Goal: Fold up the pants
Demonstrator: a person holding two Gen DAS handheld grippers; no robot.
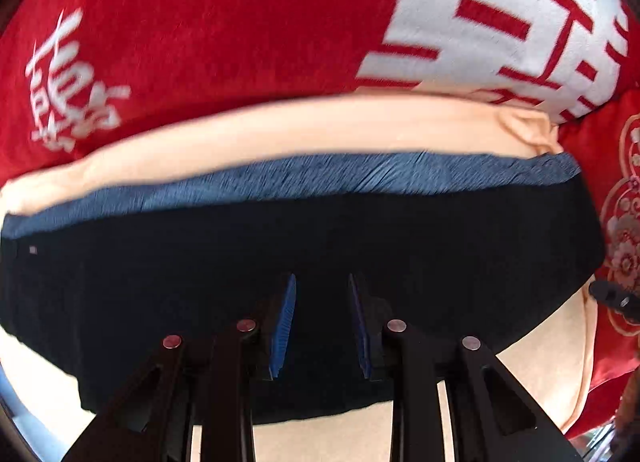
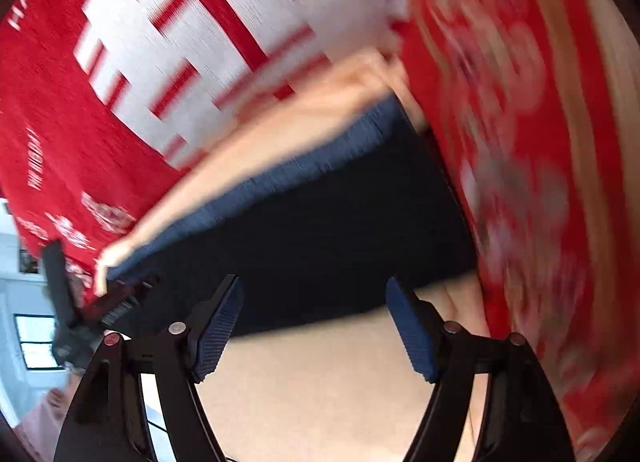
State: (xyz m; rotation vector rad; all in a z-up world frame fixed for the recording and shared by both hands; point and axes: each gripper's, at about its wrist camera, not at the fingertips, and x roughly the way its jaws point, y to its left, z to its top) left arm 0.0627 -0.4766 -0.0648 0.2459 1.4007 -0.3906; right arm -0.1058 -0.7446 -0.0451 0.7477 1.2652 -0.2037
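The left gripper [image 1: 323, 326] hangs straight over the pants [image 1: 280, 262], its two black fingers tipped with ribbed blue pads [image 1: 284, 326]. The jaws stand close together with only a narrow gap, and I cannot tell whether any of the dark cloth is pinched between them. The right gripper [image 2: 316, 330] stands with its jaws wide apart and nothing between them; its blue pads [image 2: 218, 332] hover just at the near edge of the pants [image 2: 312, 238].

The pants are folded into a broad, flat, near-black slab with a blue, finely ribbed band [image 1: 320, 177] along the far edge. They lie on a smooth peach cloth [image 1: 300, 125], folded thick and rounded at its far edge, which lies in turn on a plush red blanket [image 1: 208, 13] printed with bold white characters and white script.

To the right is a red fabric [image 1: 616, 165] with a gold and white flower pattern. The left view catches a black part of the other gripper at its right edge. Only the right view, heavily blurred, shows the left gripper [image 2: 68, 302] at the pants' left corner, and a bright window [image 2: 36, 338] beyond it.
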